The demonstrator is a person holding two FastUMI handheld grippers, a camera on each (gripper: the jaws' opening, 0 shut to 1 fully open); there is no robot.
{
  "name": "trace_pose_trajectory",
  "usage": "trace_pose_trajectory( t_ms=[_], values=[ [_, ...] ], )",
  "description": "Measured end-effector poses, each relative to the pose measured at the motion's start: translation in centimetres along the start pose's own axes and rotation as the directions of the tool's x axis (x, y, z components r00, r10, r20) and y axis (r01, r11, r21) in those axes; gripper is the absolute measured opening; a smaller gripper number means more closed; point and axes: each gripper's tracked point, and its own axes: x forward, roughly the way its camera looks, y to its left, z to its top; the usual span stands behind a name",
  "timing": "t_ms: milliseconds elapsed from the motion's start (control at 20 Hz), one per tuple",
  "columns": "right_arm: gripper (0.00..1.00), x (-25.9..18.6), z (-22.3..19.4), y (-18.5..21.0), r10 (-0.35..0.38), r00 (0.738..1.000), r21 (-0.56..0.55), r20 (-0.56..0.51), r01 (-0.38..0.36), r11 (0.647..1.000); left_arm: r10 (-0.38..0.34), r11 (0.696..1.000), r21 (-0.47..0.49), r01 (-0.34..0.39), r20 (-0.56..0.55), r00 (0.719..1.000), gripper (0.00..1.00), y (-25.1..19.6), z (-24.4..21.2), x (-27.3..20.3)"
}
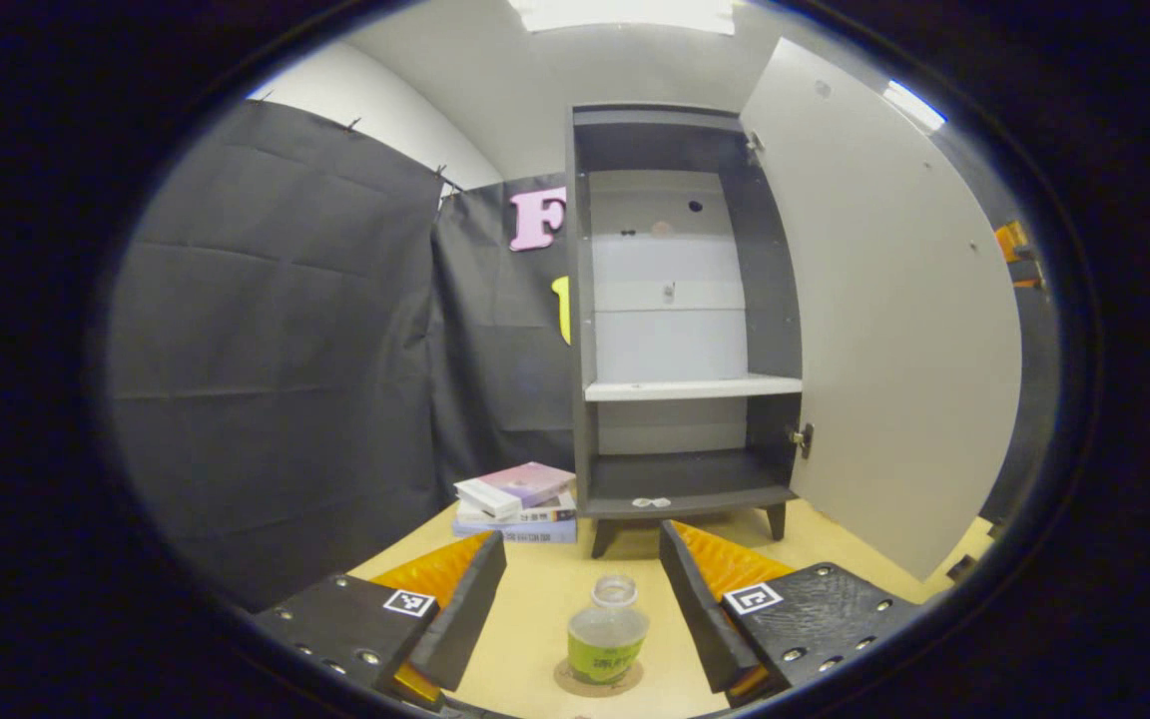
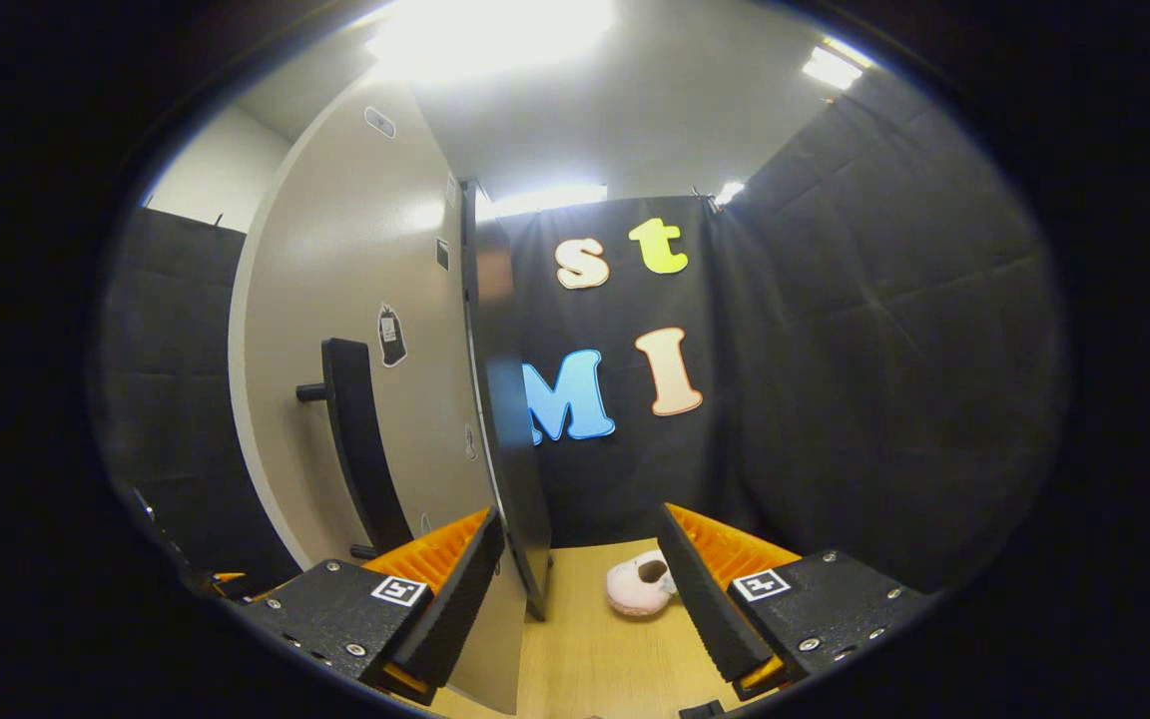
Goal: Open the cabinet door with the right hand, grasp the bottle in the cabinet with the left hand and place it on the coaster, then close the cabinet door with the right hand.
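Cabinet [image 1: 680, 300] door [image 1: 894, 310] open, shelves bare. Bottle [image 1: 607, 631] upright on coaster [image 1: 597, 681], neck up, between left gripper [image 1: 583, 599] fingers, untouched. Both grippers wide open, holding nothing; right gripper [image 2: 580, 589] straddles door edge [image 2: 510, 419].

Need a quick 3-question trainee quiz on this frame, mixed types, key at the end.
1. True or false: the bottle stands on the coaster.
2. The cabinet door is: A) shut B) swung open C) removed.
3. Fill in: the left claw is ____ around the bottle, not pressing it.

Key: 1 true; 2 B; 3 open. The bottle sits upright on the coaster between spread fingers; the cabinet shelves are bare.
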Motion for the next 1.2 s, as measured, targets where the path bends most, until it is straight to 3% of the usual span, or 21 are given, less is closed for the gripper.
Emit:
trace_pose_trajectory(
  t_ms=[50, 350, 500, 550, 800, 850, 950, 1200],
  values=[
    [0.95, 0.1, 0.0, 0.4, -0.011, 1.000, -0.011, -0.003, 0.011, 1.000, 0.007, 1.000, 0.004, -0.007, 0.011, 1.000, 0.92, 0.7, 1.1, 0.1],
    [0.92, -0.1, 0.3, 1.6, -0.094, 0.996, -0.083, 0.011, 0.095, 0.992, 0.010, 1.000, 0.020, -0.012, 0.076, 0.997, 0.89, 6.5, 5.2, 0.8],
    [0.92, -0.1, 0.0, 4.2, -0.084, 0.996, -0.072, 0.003, 0.084, 0.994, 0.004, 1.000, 0.021, -0.006, 0.071, 0.997, 0.92, 9.0, 4.9, 2.1],
    [0.92, -0.6, -0.2, 5.3, -0.076, 0.997, -0.077, 0.002, 0.076, 0.994, 0.001, 1.000, 0.017, -0.002, 0.068, 0.998, 0.89, 9.7, 4.8, 2.3],
    [0.92, -0.9, -0.9, 10.0, -0.047, 0.999, -0.069, -0.004, 0.047, 0.997, -0.006, 1.000, 0.023, 0.004, 0.079, 0.997, 0.92, 13.1, 4.7, 3.0],
    [0.92, -0.8, -1.0, 10.9, -0.045, 0.999, -0.071, -0.005, 0.045, 0.996, -0.006, 1.000, 0.025, 0.004, 0.081, 0.997, 0.89, 13.8, 4.7, 3.0],
    [0.92, -0.4, -1.1, 12.4, -0.040, 0.999, -0.077, -0.006, 0.040, 0.996, -0.006, 1.000, 0.018, 0.004, 0.075, 0.997, 0.92, 15.0, 4.2, 3.2],
    [0.92, 0.3, -1.4, 15.9, -0.025, 1.000, -0.079, -0.008, 0.025, 0.997, 0.010, 1.000, 0.014, -0.011, 0.069, 0.998, 0.89, 18.1, 3.9, 2.7]
  ],
)
